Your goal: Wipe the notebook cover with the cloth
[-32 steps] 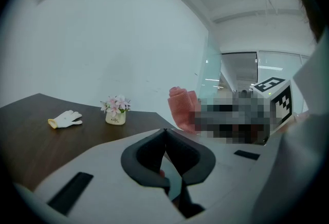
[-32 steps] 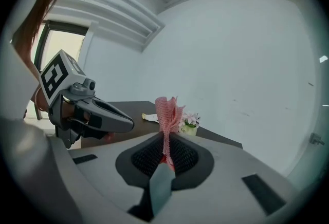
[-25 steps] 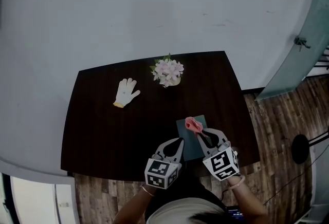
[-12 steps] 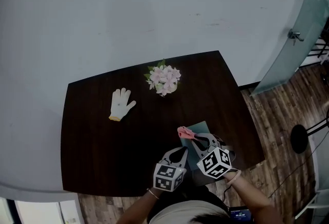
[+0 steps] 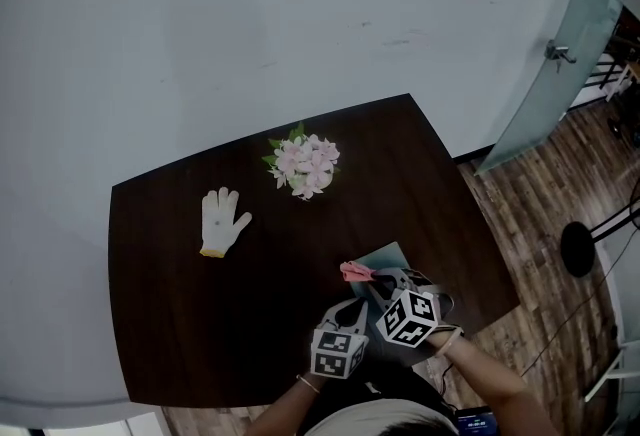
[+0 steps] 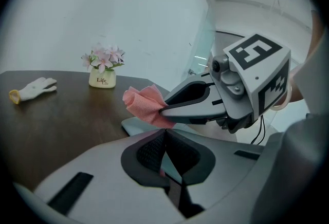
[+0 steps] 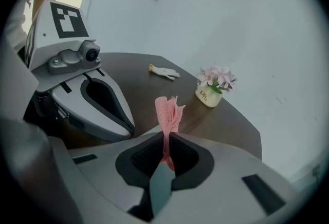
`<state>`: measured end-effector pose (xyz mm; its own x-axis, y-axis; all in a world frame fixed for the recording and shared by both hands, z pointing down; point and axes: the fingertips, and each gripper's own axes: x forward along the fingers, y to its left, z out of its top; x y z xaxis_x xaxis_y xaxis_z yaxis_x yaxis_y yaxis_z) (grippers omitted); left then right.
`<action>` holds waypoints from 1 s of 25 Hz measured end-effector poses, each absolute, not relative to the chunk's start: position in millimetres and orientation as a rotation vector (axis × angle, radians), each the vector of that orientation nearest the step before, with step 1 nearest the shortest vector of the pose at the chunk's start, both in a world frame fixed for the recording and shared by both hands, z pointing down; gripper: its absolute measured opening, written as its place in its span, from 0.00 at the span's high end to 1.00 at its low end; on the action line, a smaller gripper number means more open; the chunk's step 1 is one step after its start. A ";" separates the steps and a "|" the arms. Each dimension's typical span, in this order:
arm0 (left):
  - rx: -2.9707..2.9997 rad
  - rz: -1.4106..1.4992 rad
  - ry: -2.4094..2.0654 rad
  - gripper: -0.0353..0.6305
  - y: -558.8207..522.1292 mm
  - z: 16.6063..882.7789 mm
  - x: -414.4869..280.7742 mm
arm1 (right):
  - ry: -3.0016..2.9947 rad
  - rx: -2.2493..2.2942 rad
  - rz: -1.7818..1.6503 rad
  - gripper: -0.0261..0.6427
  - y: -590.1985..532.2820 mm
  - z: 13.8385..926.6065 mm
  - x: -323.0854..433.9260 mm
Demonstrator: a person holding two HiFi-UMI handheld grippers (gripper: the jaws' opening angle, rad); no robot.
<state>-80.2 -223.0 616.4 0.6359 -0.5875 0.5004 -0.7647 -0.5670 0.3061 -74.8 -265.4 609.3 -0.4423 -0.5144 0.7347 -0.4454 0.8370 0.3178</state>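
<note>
A teal notebook lies near the table's front right edge. My right gripper is shut on a crumpled pink cloth, which it holds at the notebook's far left corner. The right gripper view shows the cloth standing up out of the closed jaws, with a strip of notebook below them. My left gripper sits just left of the right one, shut with nothing in it. From the left gripper view, the cloth hangs at the right gripper's tip over the notebook.
A small pot of pink flowers stands at the back middle of the dark table. A white glove lies at the back left. A glass door and wooden floor are to the right.
The head camera has swung, so the table sits lower and further left in view. The right gripper and cloth have shifted slightly towards the notebook's left side. The left gripper stays close beside it.
</note>
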 end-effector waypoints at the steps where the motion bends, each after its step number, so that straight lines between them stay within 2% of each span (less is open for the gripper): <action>1: 2.349 0.479 -1.051 0.92 -224.7 620.3 -80.4 | -2.090 0.696 -0.089 0.91 -267.3 613.9 -75.1; 25: 2.256 0.545 -0.985 0.92 -239.3 652.4 -76.7 | -1.958 0.530 -0.025 0.91 -282.1 666.0 -86.7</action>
